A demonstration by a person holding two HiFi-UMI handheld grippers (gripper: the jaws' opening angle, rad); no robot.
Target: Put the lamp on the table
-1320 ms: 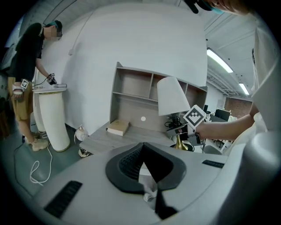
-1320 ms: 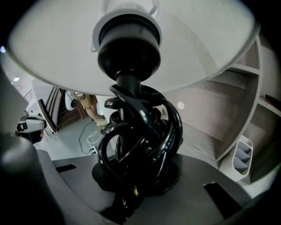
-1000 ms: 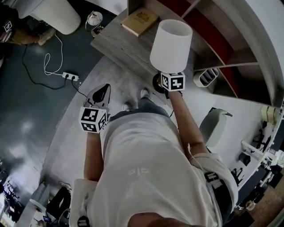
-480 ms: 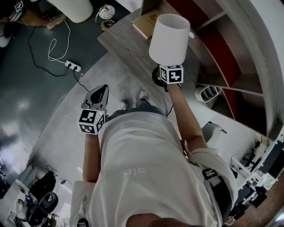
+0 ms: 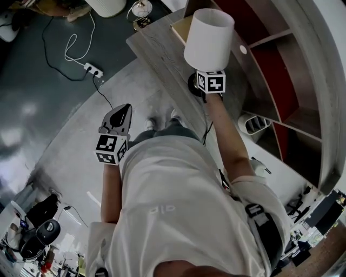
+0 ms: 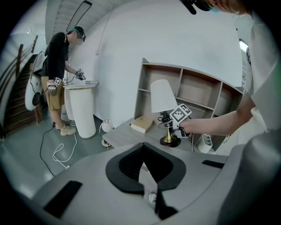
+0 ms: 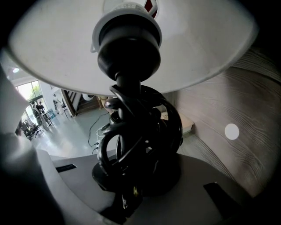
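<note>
The lamp has a white shade [image 5: 208,40] and a dark round base [image 5: 193,85]; its black cord is wound round the stem [image 7: 131,132]. My right gripper [image 5: 201,86] is shut on that stem just under the shade and holds the lamp upright over the grey wooden table [image 5: 157,51]. In the left gripper view the lamp's base [image 6: 169,141] stands on or just above the table top; I cannot tell whether it touches. My left gripper [image 5: 120,114] hangs over the floor to the left, shut and empty.
A tan book [image 6: 142,124] lies on the table behind the lamp. A curved shelf unit [image 5: 270,81] rises past the table. On the floor are a power strip [image 5: 93,69] with its cable and a small lamp [image 5: 141,8]. Another person [image 6: 57,74] works at a white pedestal [image 6: 82,110].
The right gripper and the lamp have drifted a little further over the table toward the shelf. The left gripper has stayed where it was.
</note>
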